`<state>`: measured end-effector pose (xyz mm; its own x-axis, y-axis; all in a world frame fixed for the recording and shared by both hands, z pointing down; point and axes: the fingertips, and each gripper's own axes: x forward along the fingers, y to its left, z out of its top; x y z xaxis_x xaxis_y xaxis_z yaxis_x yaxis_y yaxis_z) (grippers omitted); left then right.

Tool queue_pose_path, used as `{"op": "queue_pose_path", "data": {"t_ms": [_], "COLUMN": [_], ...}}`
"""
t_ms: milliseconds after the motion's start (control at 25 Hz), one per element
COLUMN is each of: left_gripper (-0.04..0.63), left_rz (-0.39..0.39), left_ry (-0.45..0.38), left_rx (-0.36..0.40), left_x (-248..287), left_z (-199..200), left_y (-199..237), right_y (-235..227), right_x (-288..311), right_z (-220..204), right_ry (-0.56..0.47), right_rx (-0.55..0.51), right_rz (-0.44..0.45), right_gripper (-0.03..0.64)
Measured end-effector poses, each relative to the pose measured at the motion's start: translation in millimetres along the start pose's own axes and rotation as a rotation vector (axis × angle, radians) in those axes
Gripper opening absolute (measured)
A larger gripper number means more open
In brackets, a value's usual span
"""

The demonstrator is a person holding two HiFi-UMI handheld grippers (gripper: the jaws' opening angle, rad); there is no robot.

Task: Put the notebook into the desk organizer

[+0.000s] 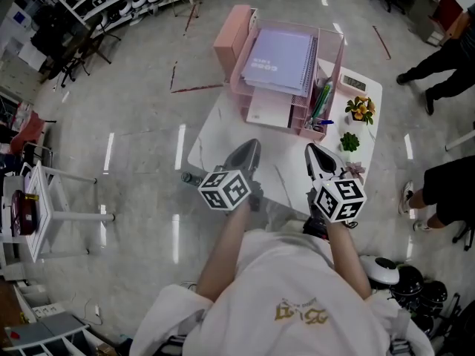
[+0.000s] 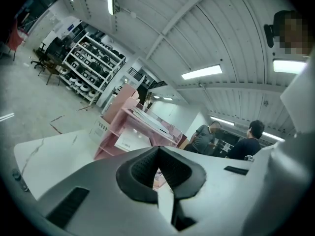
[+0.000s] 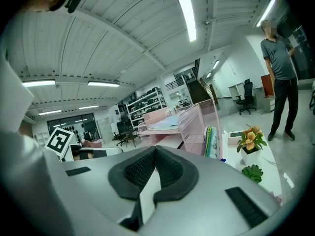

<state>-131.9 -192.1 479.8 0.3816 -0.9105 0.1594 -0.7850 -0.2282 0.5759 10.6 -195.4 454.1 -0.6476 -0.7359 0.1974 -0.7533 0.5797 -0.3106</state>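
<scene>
A purple spiral notebook lies flat in the top tray of the pink desk organizer at the far side of the white table. My left gripper and right gripper hang side by side over the table's near edge, well short of the organizer. Both are shut with nothing between the jaws. The left gripper view shows the left gripper with its pads pressed together and the organizer beyond. In the right gripper view the right gripper points at the organizer with the notebook on top.
A white sheet lies in a lower tray and pens stand in the organizer's right compartment. A flower pot, a small green plant and a white device line the table's right edge. People stand at the right.
</scene>
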Motion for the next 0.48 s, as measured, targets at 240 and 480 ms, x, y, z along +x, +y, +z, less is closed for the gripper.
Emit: {"op": "queue_pose_path", "data": {"t_ms": [240,480], "left_gripper": [0.018,0.018], "left_rz": [-0.007,-0.015], "left_ry": [0.0,0.006], "left_rx": [-0.003,-0.003], "left_x": [-1.0,2.5], "left_z": [2.7,1.2], "left_y": [-2.1,-1.3], "right_y": [0.4,-0.7], "right_x": [-0.5,1.8], "right_z": [1.7,-1.4], "right_ry": [0.001,0.005], "right_rx": [-0.003,-0.018], "right_rz": [-0.003,-0.001], "right_gripper": [0.011,0.011]}}
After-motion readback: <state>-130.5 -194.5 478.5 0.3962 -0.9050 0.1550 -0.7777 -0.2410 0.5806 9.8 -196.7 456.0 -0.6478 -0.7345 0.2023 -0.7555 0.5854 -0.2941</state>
